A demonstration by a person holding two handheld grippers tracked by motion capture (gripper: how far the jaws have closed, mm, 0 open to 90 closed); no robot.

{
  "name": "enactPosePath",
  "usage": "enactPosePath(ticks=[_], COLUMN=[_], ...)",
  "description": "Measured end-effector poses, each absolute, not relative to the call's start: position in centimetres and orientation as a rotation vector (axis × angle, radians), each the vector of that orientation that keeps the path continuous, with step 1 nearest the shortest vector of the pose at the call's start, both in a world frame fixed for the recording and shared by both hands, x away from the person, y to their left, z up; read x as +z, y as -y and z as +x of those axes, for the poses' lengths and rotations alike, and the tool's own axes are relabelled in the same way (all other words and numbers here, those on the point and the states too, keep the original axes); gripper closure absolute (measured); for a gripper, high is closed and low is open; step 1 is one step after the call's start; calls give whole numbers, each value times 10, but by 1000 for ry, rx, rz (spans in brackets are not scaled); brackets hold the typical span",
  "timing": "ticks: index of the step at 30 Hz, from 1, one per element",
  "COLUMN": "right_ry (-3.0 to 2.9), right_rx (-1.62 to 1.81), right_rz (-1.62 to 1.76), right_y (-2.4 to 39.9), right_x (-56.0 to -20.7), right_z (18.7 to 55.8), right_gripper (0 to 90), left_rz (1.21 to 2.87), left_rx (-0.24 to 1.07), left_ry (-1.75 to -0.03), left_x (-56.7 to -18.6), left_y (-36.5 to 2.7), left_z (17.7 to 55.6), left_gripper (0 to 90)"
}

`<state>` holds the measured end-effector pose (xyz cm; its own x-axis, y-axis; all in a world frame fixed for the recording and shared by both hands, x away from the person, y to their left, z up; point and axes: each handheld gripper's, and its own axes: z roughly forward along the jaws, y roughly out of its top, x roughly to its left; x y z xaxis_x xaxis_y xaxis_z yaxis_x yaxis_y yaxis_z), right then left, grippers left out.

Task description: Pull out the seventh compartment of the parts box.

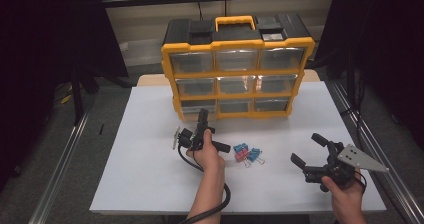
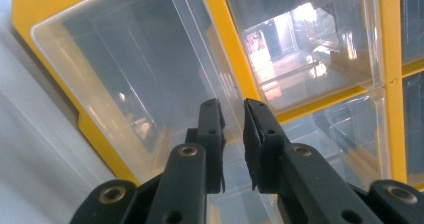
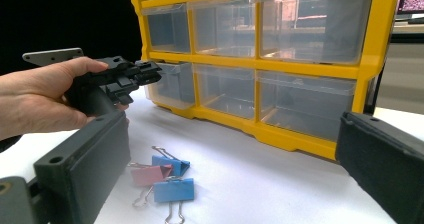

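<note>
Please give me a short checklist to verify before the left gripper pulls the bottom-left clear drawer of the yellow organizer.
1. Left gripper at the bottom-left clear plastic drawer of the yellow-framed organizer: ok.
2. Its jaws nearly closed on the drawer's front lip: cannot tell if gripped.
3. Drawer closed: ok.
4. Right gripper open and apart from the organizer: ok.
5. Blue and pink binder clips loose on the white table, clear of the drawer's path: ok.
</note>
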<state>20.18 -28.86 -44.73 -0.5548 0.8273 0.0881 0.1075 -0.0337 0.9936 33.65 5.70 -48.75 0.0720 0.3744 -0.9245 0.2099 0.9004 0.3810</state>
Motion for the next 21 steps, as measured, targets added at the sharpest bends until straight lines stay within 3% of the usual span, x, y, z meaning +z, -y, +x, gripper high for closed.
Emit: enactPosePath(ticks=[21], right_ry=[-1685], right_rx=[1641], right_rz=[982], right_y=[289], right_x=[-447], right_z=[202], right_gripper=[10], left_rz=[447], left_rx=[127], left_ry=[-1507], left_x=[-488], left_y=[-58], left_z=[326], left_gripper=[785])
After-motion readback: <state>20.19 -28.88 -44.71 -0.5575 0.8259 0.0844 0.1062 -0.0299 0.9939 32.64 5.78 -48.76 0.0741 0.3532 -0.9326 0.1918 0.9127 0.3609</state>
